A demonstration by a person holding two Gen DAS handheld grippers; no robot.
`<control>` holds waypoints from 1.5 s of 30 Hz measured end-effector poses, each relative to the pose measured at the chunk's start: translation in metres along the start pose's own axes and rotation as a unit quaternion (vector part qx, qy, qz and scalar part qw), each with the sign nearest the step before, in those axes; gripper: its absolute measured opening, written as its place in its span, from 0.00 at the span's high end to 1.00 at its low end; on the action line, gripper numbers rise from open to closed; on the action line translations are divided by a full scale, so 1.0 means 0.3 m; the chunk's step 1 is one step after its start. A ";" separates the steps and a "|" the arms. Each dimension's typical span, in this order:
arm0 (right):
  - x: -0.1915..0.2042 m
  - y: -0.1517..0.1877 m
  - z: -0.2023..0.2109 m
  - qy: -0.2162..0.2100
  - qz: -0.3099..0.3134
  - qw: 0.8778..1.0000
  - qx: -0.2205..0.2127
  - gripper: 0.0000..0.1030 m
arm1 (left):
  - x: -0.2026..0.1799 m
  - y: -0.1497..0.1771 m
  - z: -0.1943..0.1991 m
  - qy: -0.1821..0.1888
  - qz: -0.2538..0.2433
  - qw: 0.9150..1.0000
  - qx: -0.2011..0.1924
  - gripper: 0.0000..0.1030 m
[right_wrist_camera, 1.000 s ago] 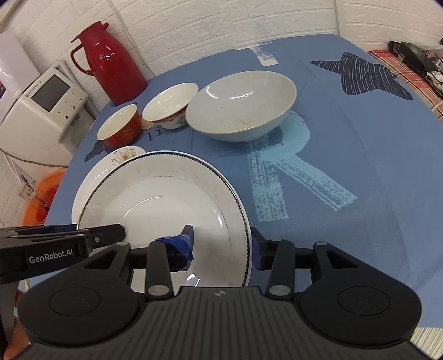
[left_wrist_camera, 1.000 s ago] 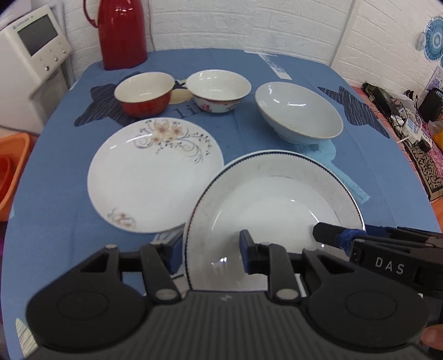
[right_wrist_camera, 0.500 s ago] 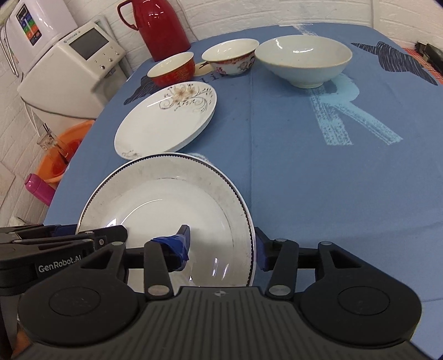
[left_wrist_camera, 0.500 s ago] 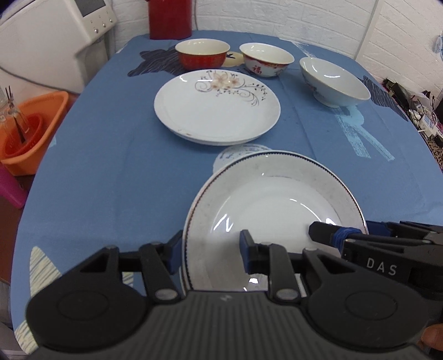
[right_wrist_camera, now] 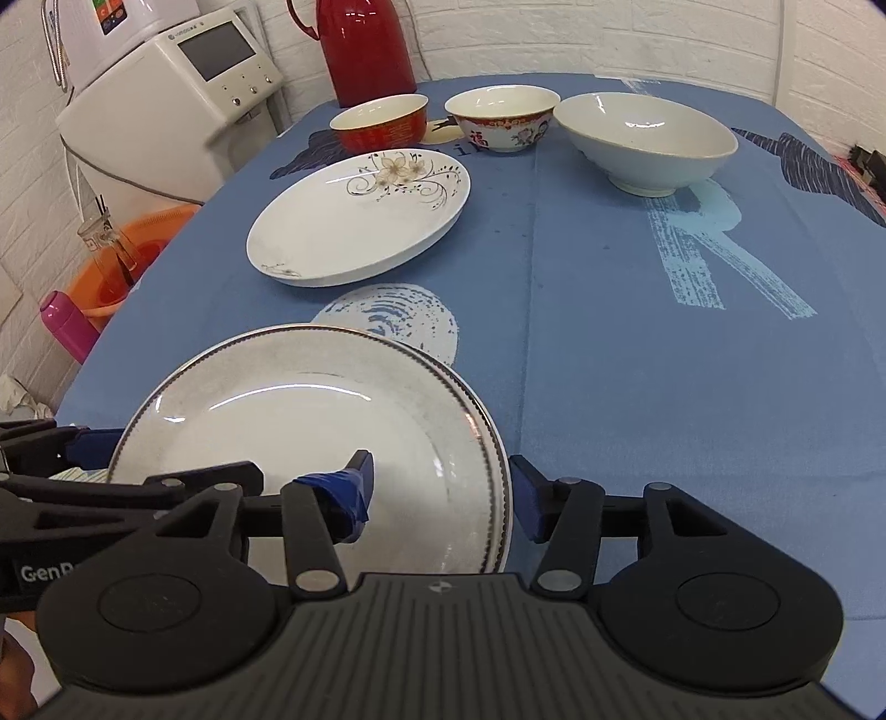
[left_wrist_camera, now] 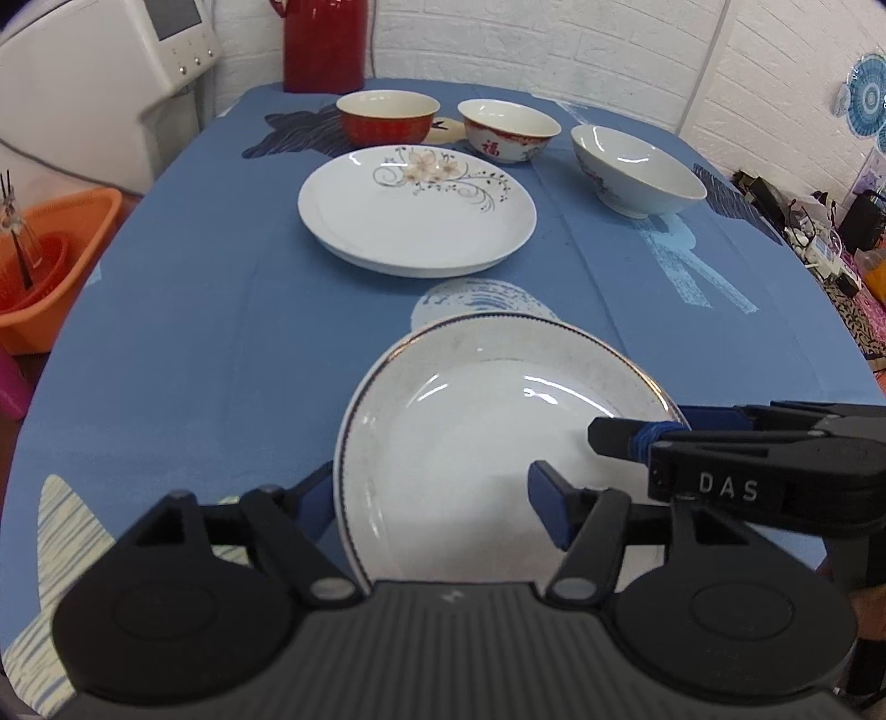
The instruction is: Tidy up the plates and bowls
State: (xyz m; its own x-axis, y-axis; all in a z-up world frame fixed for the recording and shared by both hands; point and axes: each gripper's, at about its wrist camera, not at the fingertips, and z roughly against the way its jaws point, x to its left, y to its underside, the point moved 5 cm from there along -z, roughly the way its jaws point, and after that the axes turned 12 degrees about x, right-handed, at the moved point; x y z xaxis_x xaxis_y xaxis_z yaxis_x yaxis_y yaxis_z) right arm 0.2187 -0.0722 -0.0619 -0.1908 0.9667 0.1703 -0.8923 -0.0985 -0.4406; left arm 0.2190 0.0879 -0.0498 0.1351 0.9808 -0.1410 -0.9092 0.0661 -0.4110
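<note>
A white plate with a dark beaded rim (left_wrist_camera: 487,421) (right_wrist_camera: 310,415) is at the near edge of the blue table. My left gripper (left_wrist_camera: 437,504) has opened wide, its fingers on either side of the plate's left rim. My right gripper (right_wrist_camera: 443,493) has its fingers on either side of the plate's right rim, with a gap on the outer side. A floral plate (left_wrist_camera: 415,207) (right_wrist_camera: 360,213) lies farther back. Behind it stand a red bowl (left_wrist_camera: 387,116) (right_wrist_camera: 382,122), a red-patterned white bowl (left_wrist_camera: 506,130) (right_wrist_camera: 501,116) and a large pale bowl (left_wrist_camera: 637,169) (right_wrist_camera: 645,138).
A red thermos (right_wrist_camera: 368,50) stands at the table's far edge. A white appliance (right_wrist_camera: 166,111) stands left of the table. An orange basin (left_wrist_camera: 44,266) and a pink bottle (right_wrist_camera: 69,327) are on the floor at the left. Clutter (left_wrist_camera: 819,243) lies to the right.
Both grippers have carried the rimmed plate back from over the floral plate to the near table edge and lowered it. The left gripper's jaws have spread wide; the right's have loosened.
</note>
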 end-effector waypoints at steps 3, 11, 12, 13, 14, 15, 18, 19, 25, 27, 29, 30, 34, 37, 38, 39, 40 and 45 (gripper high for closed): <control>-0.011 -0.008 -0.003 -0.013 -0.009 1.000 0.000 0.62 | 0.022 0.006 0.026 0.014 0.005 1.000 -0.008 0.38; -0.034 -0.059 0.047 -0.048 -0.026 0.998 -0.019 0.63 | 0.091 -0.093 0.168 -0.011 0.006 0.997 -0.071 0.33; -0.038 -0.076 0.061 -0.051 -0.029 0.998 -0.025 0.63 | 0.103 -0.116 0.170 -0.011 0.010 0.997 -0.070 0.33; -0.042 -0.092 0.073 -0.053 -0.032 0.998 -0.029 0.63 | 0.119 -0.147 0.172 -0.012 0.015 0.997 -0.069 0.33; -0.046 -0.112 0.085 -0.056 -0.035 0.997 -0.033 0.63 | 0.133 -0.178 0.172 -0.013 0.020 0.997 -0.068 0.32; -0.049 -0.133 0.095 -0.059 -0.038 0.997 -0.037 0.63 | 0.151 -0.216 0.173 -0.016 0.028 0.997 -0.069 0.32; -0.056 -0.218 0.121 -0.059 -0.036 0.996 -0.048 0.63 | 0.185 -0.324 0.169 -0.023 0.034 0.996 -0.075 0.30; -0.053 -0.250 0.126 -0.056 -0.025 0.997 -0.053 0.63 | 0.193 -0.359 0.160 -0.026 0.038 0.996 -0.073 0.30; -0.039 -0.437 0.018 -0.027 0.009 1.000 -0.002 0.61 | 0.236 -0.536 0.036 -0.021 0.048 0.998 -0.042 0.30; -0.050 -0.494 -0.025 -0.014 0.002 1.000 0.010 0.60 | 0.259 -0.574 -0.024 -0.007 0.059 0.998 -0.022 0.30; -0.057 -0.544 -0.076 -0.010 -0.001 1.000 0.029 0.60 | 0.274 -0.604 -0.085 0.013 0.065 0.998 -0.002 0.30; -0.058 -0.566 -0.101 -0.011 -0.001 0.999 0.040 0.59 | 0.281 -0.617 -0.109 0.016 0.069 0.997 0.004 0.30; -0.053 -0.629 -0.198 -0.003 0.004 0.998 0.069 0.59 | 0.299 -0.653 -0.196 0.012 0.074 0.997 0.029 0.30; -0.053 -0.660 -0.254 -0.007 0.000 0.997 0.080 0.59 | 0.301 -0.671 -0.244 0.019 0.073 0.996 0.048 0.32; -0.050 -0.667 -0.272 -0.017 -0.003 0.996 0.087 0.59 | 0.301 -0.674 -0.258 0.018 0.071 0.996 0.053 0.33; -0.047 -0.671 -0.286 -0.023 -0.005 0.995 0.094 0.59 | 0.302 -0.674 -0.273 0.016 0.070 0.996 0.061 0.34; -0.039 -0.676 -0.299 -0.028 -0.003 0.995 0.098 0.59 | 0.309 -0.674 -0.289 0.014 0.073 0.995 0.068 0.35; 0.002 -0.686 -0.343 -0.022 0.025 0.994 0.108 0.57 | 0.330 -0.670 -0.327 0.024 0.083 0.993 0.078 0.35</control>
State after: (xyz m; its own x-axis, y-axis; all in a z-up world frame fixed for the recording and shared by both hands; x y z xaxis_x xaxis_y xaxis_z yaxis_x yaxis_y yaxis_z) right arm 0.4443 -0.0272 -0.0619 -0.2499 0.9488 0.1930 -0.9474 -0.1985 -0.2509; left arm 0.4539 0.1536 -0.0696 -0.0063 0.9708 -0.2398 -0.9701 -0.0641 -0.2342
